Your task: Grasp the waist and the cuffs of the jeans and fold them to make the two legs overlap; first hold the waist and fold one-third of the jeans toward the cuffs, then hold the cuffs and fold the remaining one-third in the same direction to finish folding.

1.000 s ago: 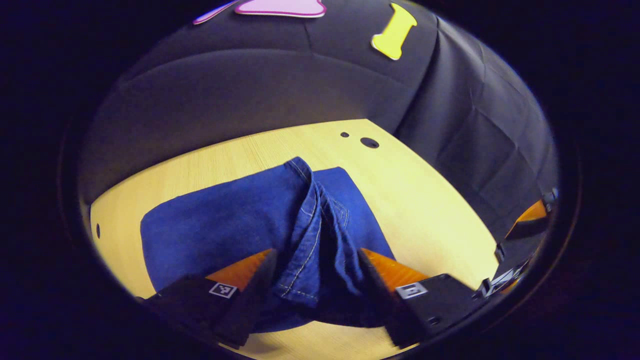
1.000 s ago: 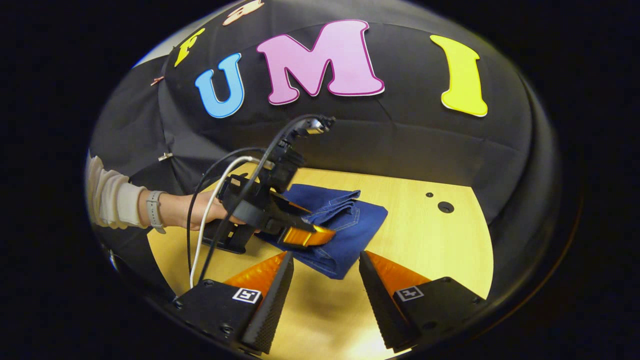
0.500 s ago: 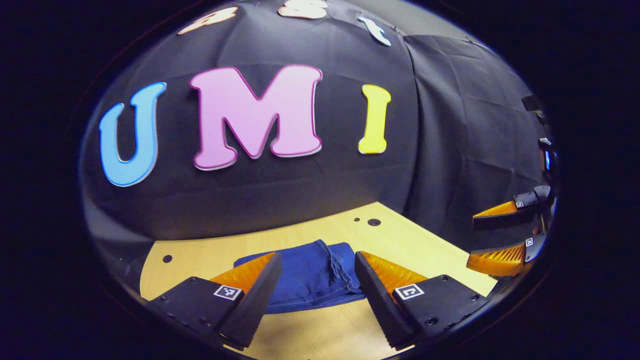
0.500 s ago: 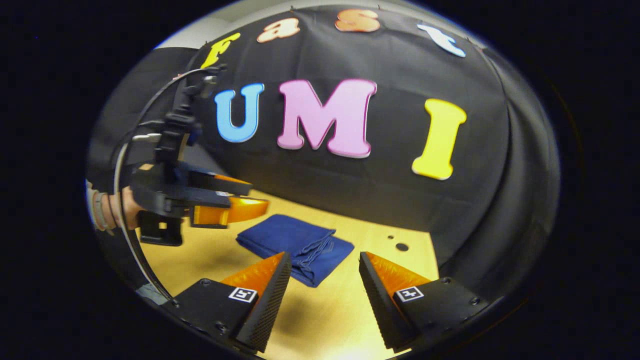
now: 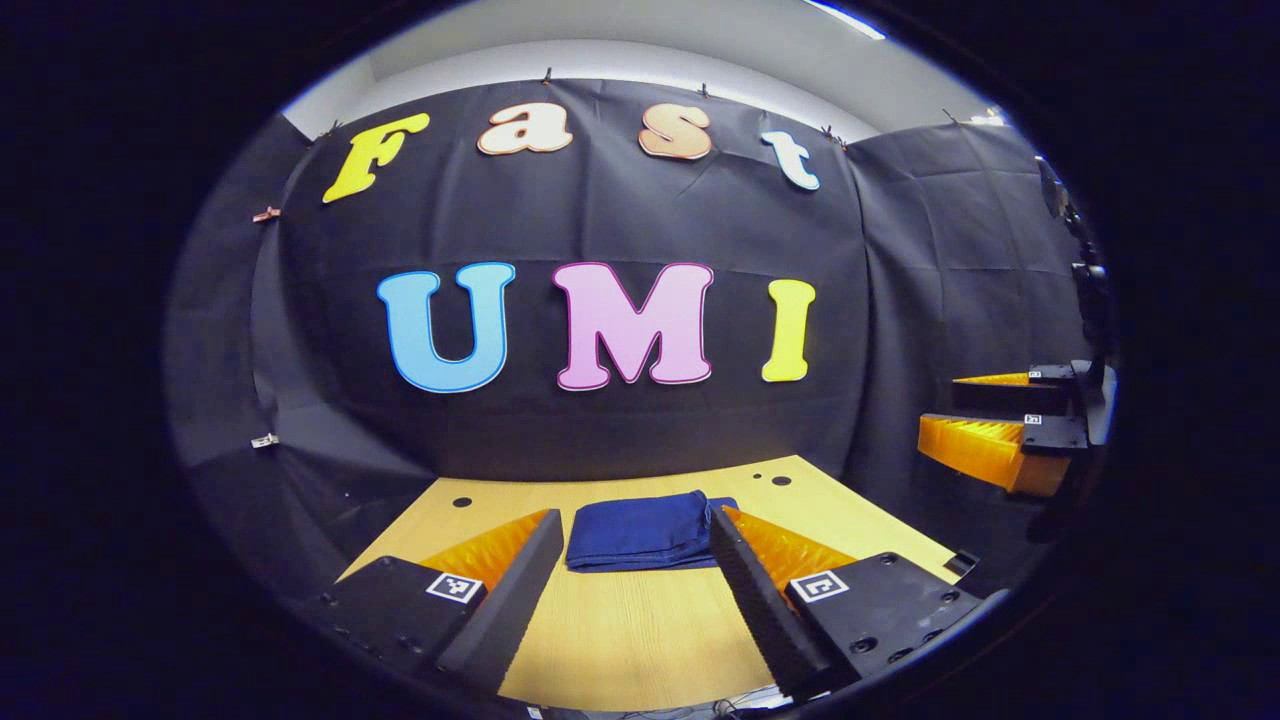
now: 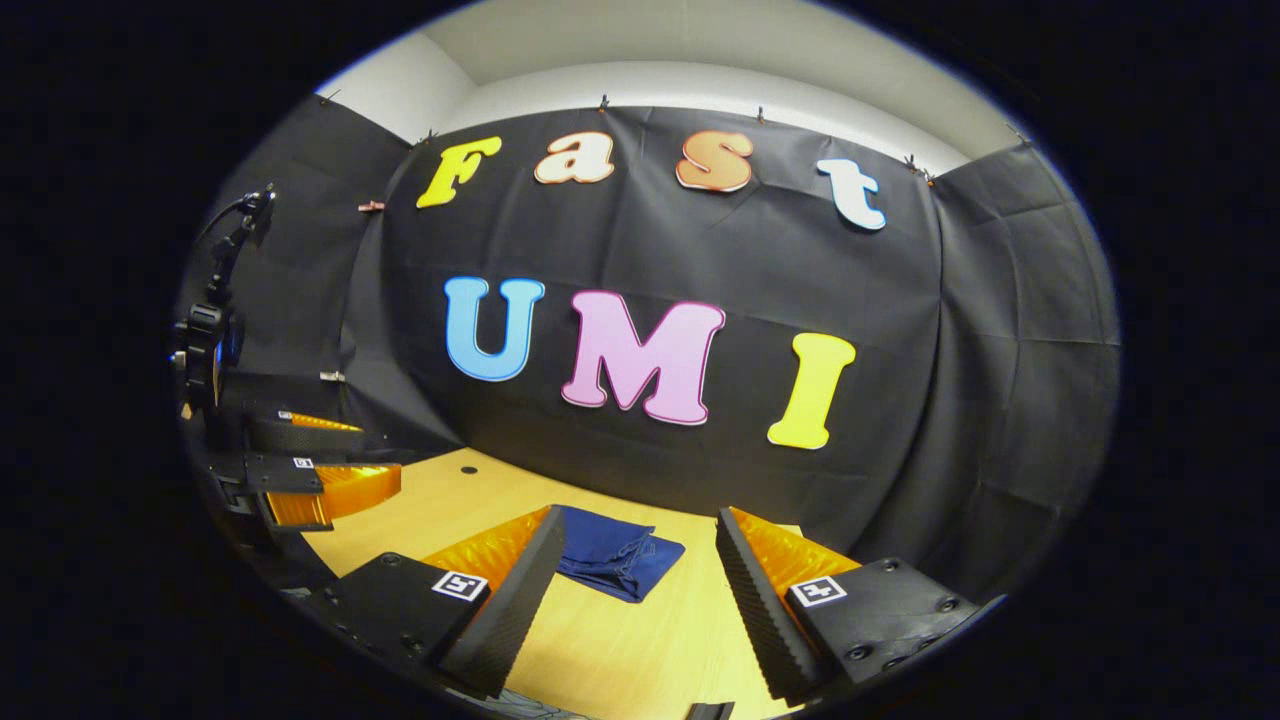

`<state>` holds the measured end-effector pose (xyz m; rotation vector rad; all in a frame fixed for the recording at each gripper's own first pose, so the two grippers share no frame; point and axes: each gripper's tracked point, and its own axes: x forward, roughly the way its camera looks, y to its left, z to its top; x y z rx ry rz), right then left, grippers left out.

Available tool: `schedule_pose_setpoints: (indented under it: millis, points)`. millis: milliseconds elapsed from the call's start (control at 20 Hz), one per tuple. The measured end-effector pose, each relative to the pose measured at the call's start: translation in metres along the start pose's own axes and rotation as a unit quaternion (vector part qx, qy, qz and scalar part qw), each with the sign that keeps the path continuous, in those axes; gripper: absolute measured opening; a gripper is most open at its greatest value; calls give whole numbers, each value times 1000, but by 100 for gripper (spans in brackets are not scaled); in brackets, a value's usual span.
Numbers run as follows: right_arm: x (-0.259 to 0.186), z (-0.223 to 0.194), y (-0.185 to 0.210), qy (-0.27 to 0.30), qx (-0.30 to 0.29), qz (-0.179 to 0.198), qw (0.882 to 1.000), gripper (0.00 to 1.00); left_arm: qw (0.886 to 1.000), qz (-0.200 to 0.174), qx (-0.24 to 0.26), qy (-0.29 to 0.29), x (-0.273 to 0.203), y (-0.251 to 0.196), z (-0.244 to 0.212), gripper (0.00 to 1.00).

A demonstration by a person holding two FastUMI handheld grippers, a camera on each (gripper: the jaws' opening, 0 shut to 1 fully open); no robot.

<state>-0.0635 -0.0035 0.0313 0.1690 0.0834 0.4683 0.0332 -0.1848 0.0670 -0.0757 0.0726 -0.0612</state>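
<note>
The blue jeans (image 5: 640, 530) lie folded into a small flat packet on the wooden table (image 5: 620, 640), beyond both grippers. My left gripper (image 5: 632, 560) is open, held back from the table with nothing between its fingers. My right gripper (image 6: 640, 565) is open too and well clear of the jeans (image 6: 612, 560). In the left gripper view the right gripper (image 5: 985, 420) hangs at the far right. At the far left of the right gripper view the left gripper (image 6: 310, 465) floats above the table.
Black cloth walls close the booth behind and to the sides of the table (image 6: 640, 640). Small round holes (image 5: 772, 481) mark the tabletop near its far edge. A cable and mount (image 6: 215, 300) rise above the left gripper.
Both grippers have let go and pulled back and up from the jeans. The views have tilted up toward the wall, and the folded jeans now look small and far.
</note>
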Motion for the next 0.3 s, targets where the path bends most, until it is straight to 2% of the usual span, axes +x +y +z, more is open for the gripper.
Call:
schedule_pose_setpoints:
  millis: [100,250,300]
  points:
    - [-10,13,-1,-19,8,-9,1000,95,1000,-6,-24,-18,-7,-1,8,96]
    - [-16,24,4,-35,9,2,999,96,1000,21,-9,-21,-7,9,8,96]
    - [-18,27,3,-38,9,5,999,96,999,24,-5,-27,-8,11,13,93]
